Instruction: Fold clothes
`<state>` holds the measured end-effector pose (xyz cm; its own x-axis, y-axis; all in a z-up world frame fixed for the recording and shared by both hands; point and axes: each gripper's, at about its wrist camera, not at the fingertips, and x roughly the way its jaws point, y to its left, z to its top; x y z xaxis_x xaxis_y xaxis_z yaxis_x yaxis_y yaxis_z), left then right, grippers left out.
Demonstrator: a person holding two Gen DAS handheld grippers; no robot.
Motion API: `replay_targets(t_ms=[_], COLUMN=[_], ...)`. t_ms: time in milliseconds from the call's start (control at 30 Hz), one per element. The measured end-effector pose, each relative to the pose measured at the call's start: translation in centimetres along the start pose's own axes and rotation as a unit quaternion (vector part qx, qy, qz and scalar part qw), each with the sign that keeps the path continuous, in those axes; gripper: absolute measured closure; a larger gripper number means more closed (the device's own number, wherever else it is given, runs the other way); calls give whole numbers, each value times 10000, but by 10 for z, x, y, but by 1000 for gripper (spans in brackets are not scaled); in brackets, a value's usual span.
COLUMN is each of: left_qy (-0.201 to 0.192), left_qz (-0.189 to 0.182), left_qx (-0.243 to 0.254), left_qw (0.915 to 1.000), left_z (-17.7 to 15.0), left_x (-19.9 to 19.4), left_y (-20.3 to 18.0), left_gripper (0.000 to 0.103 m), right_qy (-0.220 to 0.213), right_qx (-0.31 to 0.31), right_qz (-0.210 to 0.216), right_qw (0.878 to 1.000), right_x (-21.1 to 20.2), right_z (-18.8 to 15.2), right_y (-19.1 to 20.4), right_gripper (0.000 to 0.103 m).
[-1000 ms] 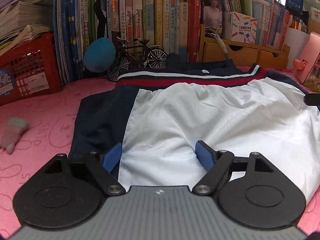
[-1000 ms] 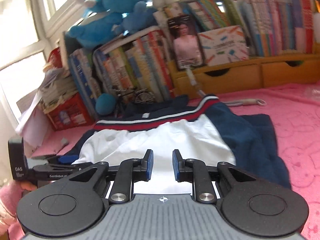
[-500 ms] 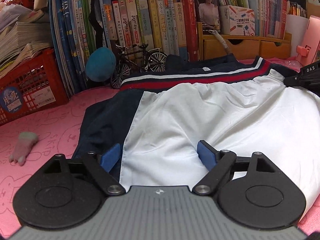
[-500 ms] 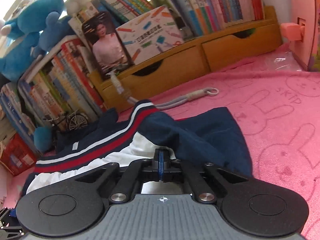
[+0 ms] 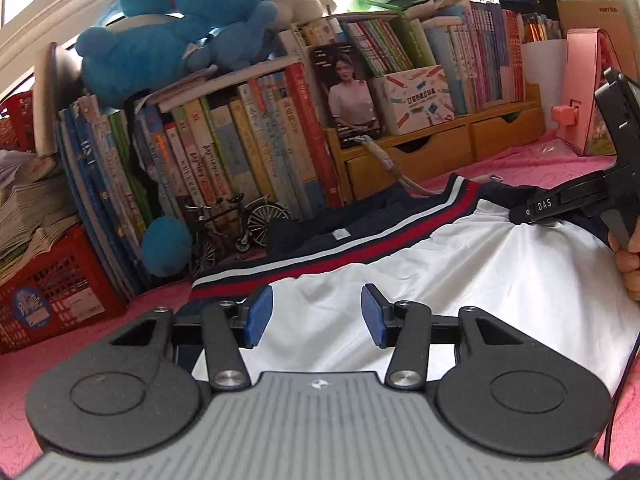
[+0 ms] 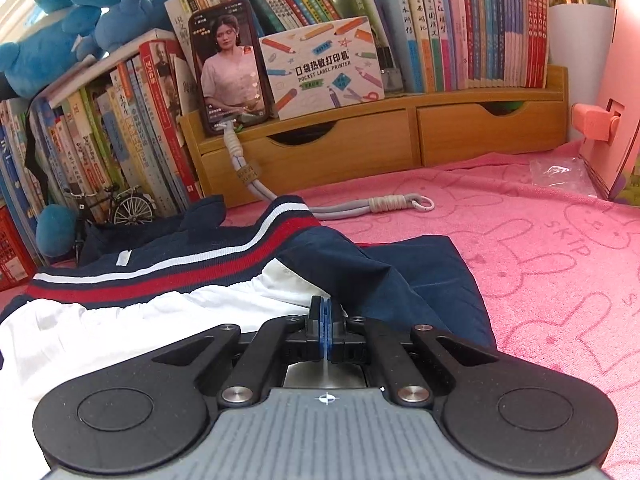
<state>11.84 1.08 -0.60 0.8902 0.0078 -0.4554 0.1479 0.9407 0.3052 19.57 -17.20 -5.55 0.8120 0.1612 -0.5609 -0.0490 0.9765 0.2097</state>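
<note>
Fingers (image 6: 326, 312) of the right gripper (image 6: 326, 334) pinch the shorts (image 6: 200, 280) at lower centre; left gripper (image 5: 316, 314) fingers gape above white cloth

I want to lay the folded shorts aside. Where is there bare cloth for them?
Free: the pink towel right of the shorts, between the drawers and the pink box. Crowded: the back left, with bicycle, books and red crate.
</note>
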Motion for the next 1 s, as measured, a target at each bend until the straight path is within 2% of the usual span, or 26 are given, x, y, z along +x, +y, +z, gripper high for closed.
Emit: replay_targets(t_ms=[33, 100, 133, 167, 233, 267, 300, 367, 467, 533, 667, 800, 900, 933, 967, 1000], left_qy=[152, 489, 549, 583, 642, 671, 685, 730, 780, 836, 922, 1007, 1018, 1020, 1023, 1029], left_qz=[38, 362, 507, 645, 865, 971, 904, 643, 507, 281, -256, -186, -199, -205, -210, -219], left_qx=[127, 419, 396, 333, -101, -334, -482, -747, -1016, -1346, -2149, -1938, -1933, -1933, -1933, -1929], left_qw=[9998, 9973, 9964, 9957, 9941, 9924, 9924, 9924, 9905, 9870, 9719, 9757, 9756, 9756, 9756, 9756], left_z=[1, -7, -13, -19, -23, -24, -27, -32, -35, -38, -49, -45, -46, -46, -45, -46], left_x=[13, 41, 49, 55, 59, 60, 62, 62, 63, 67, 73, 76, 77, 77, 77, 77], left_y=[-7, -10, -3, 7, 36, 51, 65, 83, 93, 104, 123, 114, 114, 114, 113, 113], left_gripper=[57, 59, 59, 58, 56, 47, 36, 29, 27, 27, 22, 18, 16, 16, 16, 15], right_qy=[0, 5, 8, 12, 17, 18, 20, 33, 47, 52, 64, 70, 1, -64, -154, -237], right_qx=[17, 129, 190, 248, 283, 271, 259, 242, 235, 269, 383, 494, 373, 247, 74, -114], right_qz=[11, 88, 132, 173, 200, 193, 186, 210, 245, 268, 352, 428, 328, 233, 104, 32], right_qw=[10000, 9999, 9997, 9995, 9994, 9994, 9995, 9995, 9994, 9993, 9986, 9978, 9988, 9994, 9998, 9996], right_x=[0, 0, 0, 0, 0, 0, 1, 1, 0, 0, 0, 0, -8, -15, -24, -35], right_z=[0, -1, -1, -1, -1, -1, -1, -1, -1, -1, -1, -1, -2, -4, -7, -10], right_y=[0, -4, -7, -8, -9, -9, -8, -7, -6, -7, -11, -15, -12, -7, -1, 6], right_gripper=[100, 100, 99, 99, 100, 100, 99, 99, 100, 99, 99, 99, 99, 97, 89, 72])
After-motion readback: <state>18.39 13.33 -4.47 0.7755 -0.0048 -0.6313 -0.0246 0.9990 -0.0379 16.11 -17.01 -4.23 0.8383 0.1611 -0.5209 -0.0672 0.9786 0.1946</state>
